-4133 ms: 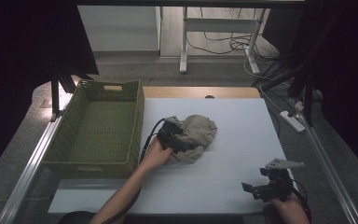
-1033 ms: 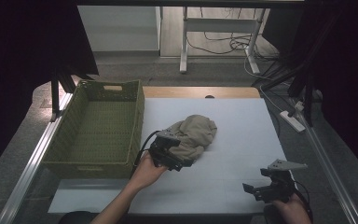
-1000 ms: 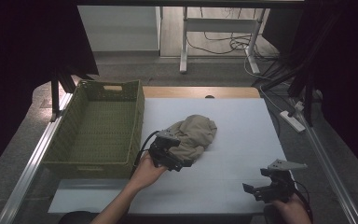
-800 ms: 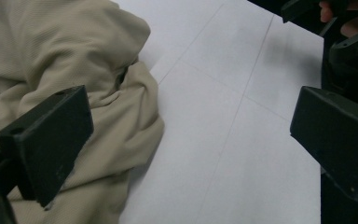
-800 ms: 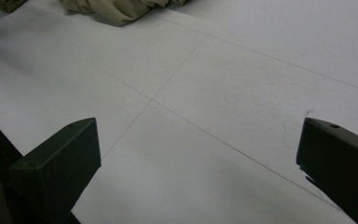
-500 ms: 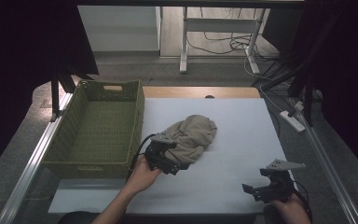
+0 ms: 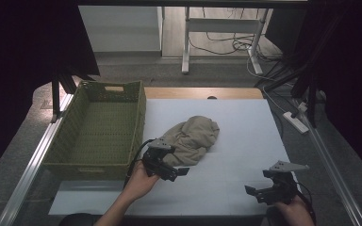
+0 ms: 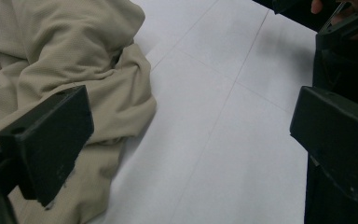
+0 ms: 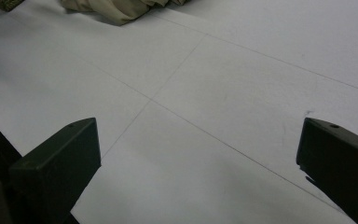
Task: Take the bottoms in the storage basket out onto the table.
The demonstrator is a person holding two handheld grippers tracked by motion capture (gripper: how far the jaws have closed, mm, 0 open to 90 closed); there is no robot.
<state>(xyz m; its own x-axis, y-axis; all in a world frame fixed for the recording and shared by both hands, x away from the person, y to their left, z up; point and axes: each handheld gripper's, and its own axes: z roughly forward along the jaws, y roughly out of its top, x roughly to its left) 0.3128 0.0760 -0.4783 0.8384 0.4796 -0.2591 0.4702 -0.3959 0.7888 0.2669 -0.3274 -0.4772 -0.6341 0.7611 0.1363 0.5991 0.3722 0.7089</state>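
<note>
Right now the left gripper (image 7: 172, 170) has its jaws spread wide with nothing between them; in the left gripper view one jaw stands against the near hem of the beige cloth (image 8: 65, 70), while the other is over bare white table (image 8: 223, 140). The cloth is a crumpled heap near the middle of the table (image 7: 245, 132). Seen from the high view, the cloth (image 7: 191, 139) lies just ahead of these jaws and a little to the right, its long axis running on a slant from the near-left, where the gripper is, up toward the far-right. The right gripper (image 9: 198, 172) is likewise fully open and empty, poised over plain table, and in its own view the cloth (image 9: 116, 9) is only a strip at the top edge, well apart. From above, the right gripper (image 7: 268, 190) sits at the near-right corner of the table, so the left one is clearly nearer the cloth. A woven green basket (image 7: 99, 132) stands empty along the left side of the table, just beside the left hand (image 7: 139, 181). I judge the coming move to be a short push forward so the left jaws can close on the cloth's near edge; the basket looks the likely place for it.
</note>
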